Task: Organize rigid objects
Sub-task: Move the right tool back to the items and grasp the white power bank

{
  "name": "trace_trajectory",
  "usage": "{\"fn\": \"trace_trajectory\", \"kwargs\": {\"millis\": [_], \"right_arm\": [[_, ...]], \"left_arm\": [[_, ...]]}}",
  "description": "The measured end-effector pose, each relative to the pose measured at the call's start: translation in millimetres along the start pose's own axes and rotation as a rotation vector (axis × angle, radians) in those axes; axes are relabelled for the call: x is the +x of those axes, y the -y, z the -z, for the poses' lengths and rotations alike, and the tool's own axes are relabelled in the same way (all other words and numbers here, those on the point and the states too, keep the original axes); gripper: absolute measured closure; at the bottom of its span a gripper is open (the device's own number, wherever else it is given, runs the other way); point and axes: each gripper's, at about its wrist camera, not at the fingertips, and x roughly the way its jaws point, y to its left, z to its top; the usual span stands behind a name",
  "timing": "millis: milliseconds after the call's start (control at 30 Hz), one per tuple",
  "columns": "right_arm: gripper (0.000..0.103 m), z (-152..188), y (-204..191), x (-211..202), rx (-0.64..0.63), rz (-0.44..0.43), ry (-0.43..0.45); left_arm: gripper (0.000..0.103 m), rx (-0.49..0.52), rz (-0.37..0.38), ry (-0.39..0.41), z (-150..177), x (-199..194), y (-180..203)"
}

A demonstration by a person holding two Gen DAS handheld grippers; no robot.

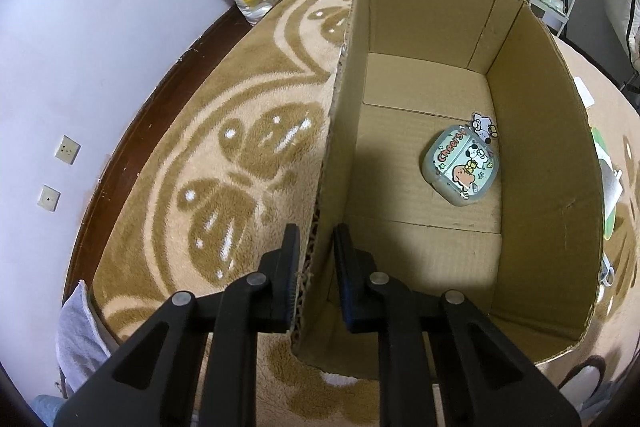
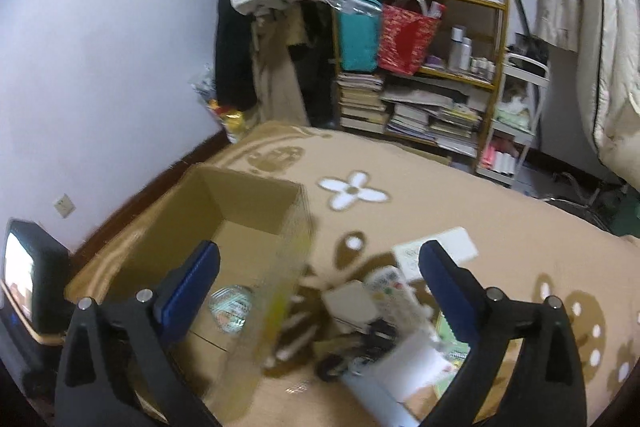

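Note:
An open cardboard box (image 1: 424, 23) stands on a tan patterned blanket (image 1: 224, 155). My left gripper (image 1: 317, 247) is shut on the box's left wall near its front corner, one finger on each side. Inside on the box floor lies a rounded translucent case (image 1: 460, 167) with cartoon stickers and a charm. In the right wrist view the box (image 2: 248, 203) is at lower left with the case (image 2: 230, 307) in it. My right gripper (image 2: 320, 247) hangs wide open and holds nothing, above a blurred pile beside the box: a white remote (image 2: 390, 287), a small white box (image 2: 352, 303) and dark items.
A flat white pack (image 2: 452, 247) and green-printed paper (image 2: 452, 343) lie right of the pile. A crowded shelf (image 2: 420, 67) with books and bags stands beyond the blanket. The wall (image 2: 100, 67) runs along the left. A black device with a lit screen (image 2: 24, 275) sits at far left.

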Motion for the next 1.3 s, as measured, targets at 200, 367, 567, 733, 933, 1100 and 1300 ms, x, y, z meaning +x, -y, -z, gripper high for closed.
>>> {"fn": "trace_trajectory", "kwargs": {"millis": [200,367,567,733,933,1100,1300], "right_arm": [[0.000,22,25,10,0.019,0.048,-0.054],[0.000,40,37,16,0.035,0.068,-0.083],[0.006,55,47,25,0.068,0.082,-0.117],[0.011,69,64,29,0.128,0.122,-0.143],[0.019,76,78,37,0.190,0.137,-0.168],[0.030,81,78,49,0.195,0.145,-0.215],[0.041,84,80,57,0.259,0.126,-0.247]], "left_arm": [[0.086,0.006,-0.008,0.000,1,1,1],[0.086,0.010,-0.011,0.001,1,1,1],[0.086,0.010,-0.012,0.001,1,2,1],[0.086,0.016,-0.018,0.002,1,2,2],[0.086,0.018,-0.021,0.003,2,2,3],[0.086,0.020,-0.022,0.003,1,2,3],[0.086,0.018,-0.020,0.003,2,2,3]]}}
